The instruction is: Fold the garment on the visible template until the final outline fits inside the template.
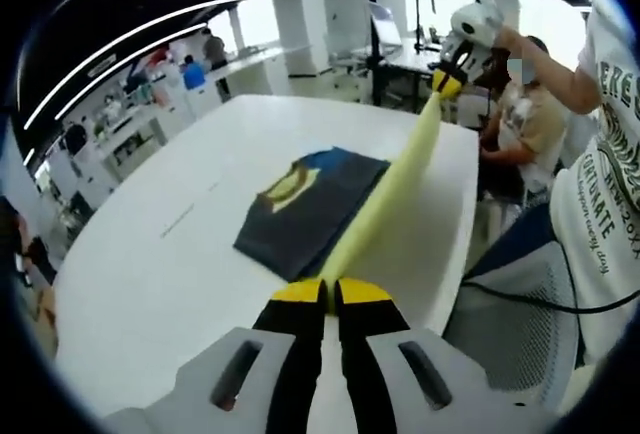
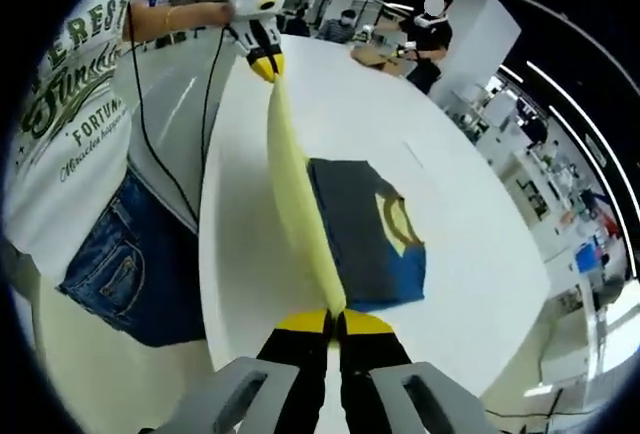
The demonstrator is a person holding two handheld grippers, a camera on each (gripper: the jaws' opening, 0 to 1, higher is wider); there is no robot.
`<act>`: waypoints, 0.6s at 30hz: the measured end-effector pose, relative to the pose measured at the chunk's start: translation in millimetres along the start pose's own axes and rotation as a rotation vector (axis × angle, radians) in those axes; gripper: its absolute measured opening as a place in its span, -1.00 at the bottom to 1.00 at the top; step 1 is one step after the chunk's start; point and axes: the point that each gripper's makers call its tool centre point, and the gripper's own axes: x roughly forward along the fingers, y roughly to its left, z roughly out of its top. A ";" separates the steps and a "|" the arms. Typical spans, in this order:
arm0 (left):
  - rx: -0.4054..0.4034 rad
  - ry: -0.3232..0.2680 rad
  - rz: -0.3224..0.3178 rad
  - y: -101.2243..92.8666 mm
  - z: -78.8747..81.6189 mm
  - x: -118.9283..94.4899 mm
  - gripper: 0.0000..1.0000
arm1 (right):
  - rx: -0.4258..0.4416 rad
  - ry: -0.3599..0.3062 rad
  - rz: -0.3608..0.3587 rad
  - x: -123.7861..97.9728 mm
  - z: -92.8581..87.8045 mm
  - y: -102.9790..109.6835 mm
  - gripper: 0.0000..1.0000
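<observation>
Stretching between your two grippers is one pale yellow garment (image 1: 395, 189), pulled taut into a long narrow band above the near edge of the counter (image 1: 170, 254). Your left gripper (image 1: 330, 292) has its jaws closed on one end of it, and your right gripper (image 2: 335, 322) has its jaws closed on the other end. In the left gripper view the right gripper (image 1: 447, 81) sits far off at the band's top; in the right gripper view the left gripper (image 2: 265, 64) does the same, held in your hand with a cable trailing down from it.

One dark folded shirt (image 1: 310, 209) with a blue part and a yellow print lies flat on the counter, just beside the band. I can't make out a template outline.

Your white T-shirt (image 2: 70, 104) carries green lettering, partly readable as "FORTUNA". Your arms are spread wide apart.
</observation>
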 end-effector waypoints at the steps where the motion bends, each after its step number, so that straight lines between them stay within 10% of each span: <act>1: 0.000 -0.005 0.005 2.6 1.8 0.3 -0.97 | -0.003 0.000 -0.009 1.0 0.5 -3.3 -1.00; 18: 0.012 -0.054 0.056 44.7 28.3 11.4 -0.98 | 0.007 -0.007 -0.122 21.6 7.4 -62.4 -1.00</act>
